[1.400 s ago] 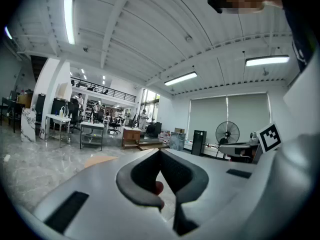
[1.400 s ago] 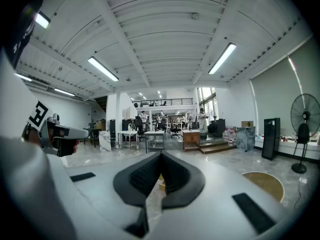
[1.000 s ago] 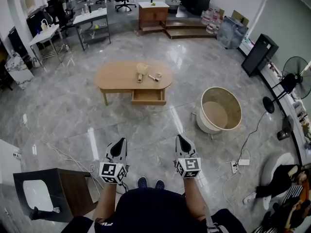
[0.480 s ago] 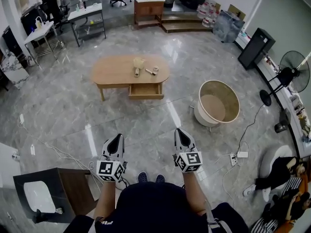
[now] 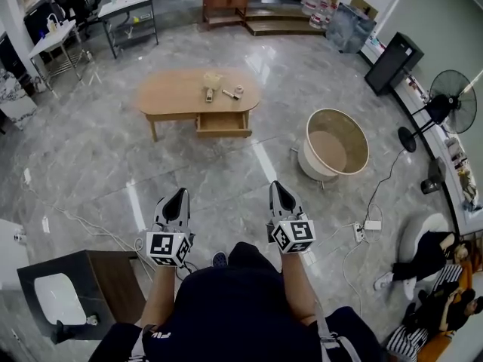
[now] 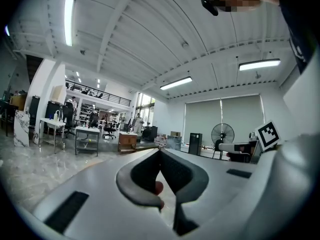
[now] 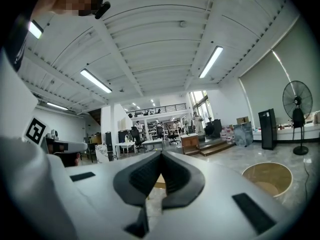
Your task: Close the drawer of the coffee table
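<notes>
I hold left gripper (image 5: 176, 195) and right gripper (image 5: 278, 188) well short of the desk (image 5: 170, 95), fingers pinched together and empty, since its open drawer (image 5: 223, 124) likely only needs a push.

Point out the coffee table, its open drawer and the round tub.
coffee table (image 5: 170, 93): head view, bare left part of the top.
drawer (image 5: 223, 127): head view, middle of the pulled-out box.
round tub (image 5: 308, 161): head view, white outer wall.

Pale wood coffee table (image 5: 170, 96) far off, grey veined floor (image 5: 90, 164); near, left gripper (image 5: 178, 194) and right gripper (image 5: 278, 188) white, black-tipped, black-and-white square markings.
</notes>
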A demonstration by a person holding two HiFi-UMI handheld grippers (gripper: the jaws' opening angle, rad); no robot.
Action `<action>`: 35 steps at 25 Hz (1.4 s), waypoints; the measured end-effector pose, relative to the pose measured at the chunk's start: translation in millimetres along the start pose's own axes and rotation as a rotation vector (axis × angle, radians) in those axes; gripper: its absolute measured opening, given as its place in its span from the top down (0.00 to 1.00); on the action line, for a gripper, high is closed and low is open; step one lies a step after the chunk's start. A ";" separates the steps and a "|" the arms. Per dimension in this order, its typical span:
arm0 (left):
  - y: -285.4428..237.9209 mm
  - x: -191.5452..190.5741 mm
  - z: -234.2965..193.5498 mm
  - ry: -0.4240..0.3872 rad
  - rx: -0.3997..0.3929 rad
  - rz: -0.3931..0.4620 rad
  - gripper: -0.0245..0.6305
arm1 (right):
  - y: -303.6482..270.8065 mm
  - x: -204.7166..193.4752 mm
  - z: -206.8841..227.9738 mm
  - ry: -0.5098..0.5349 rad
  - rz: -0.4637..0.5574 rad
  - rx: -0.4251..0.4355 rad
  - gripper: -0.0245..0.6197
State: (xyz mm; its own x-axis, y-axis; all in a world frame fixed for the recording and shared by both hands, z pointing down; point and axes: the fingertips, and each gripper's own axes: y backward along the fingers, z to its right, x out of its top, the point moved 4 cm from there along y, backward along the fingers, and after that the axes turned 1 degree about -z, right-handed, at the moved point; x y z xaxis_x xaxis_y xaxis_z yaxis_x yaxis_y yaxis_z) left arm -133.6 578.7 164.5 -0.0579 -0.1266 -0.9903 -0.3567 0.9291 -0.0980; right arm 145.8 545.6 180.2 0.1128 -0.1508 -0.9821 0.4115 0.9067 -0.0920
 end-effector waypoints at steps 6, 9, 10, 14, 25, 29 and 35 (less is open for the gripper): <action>-3.6 3.1 -5.4 -0.002 -0.013 -0.003 0.93 | 0.1 -2.7 -2.6 0.009 -0.012 -0.022 0.92; -9.5 2.8 -6.4 0.002 -0.019 0.000 0.93 | -2.0 -4.9 1.2 0.008 -0.009 -0.033 0.92; -12.0 2.4 -6.1 0.001 -0.025 0.000 0.93 | -3.6 -5.3 2.8 0.007 -0.008 -0.035 0.92; -22.4 -0.3 -6.7 -0.012 -0.032 0.003 0.93 | -15.7 -6.3 11.1 -0.005 0.000 -0.027 0.92; -62.1 5.6 -25.7 -0.021 0.006 0.010 0.93 | -67.1 3.9 23.3 0.015 0.017 0.016 0.92; -80.0 4.4 -33.0 -0.019 0.013 0.011 0.93 | -87.6 0.5 35.8 -0.007 0.005 0.012 0.92; -125.5 1.4 -48.6 -0.008 0.043 -0.013 0.93 | -128.1 0.0 66.2 -0.023 0.003 -0.003 0.92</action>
State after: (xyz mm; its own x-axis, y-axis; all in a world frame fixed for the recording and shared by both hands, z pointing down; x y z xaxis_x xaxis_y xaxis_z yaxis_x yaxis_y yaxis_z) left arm -134.2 445.0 180.2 -0.0459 -0.1357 -0.9897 -0.3171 0.9415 -0.1144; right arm 153.0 403.4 202.9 0.1343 -0.1573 -0.9784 0.4083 0.9084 -0.0900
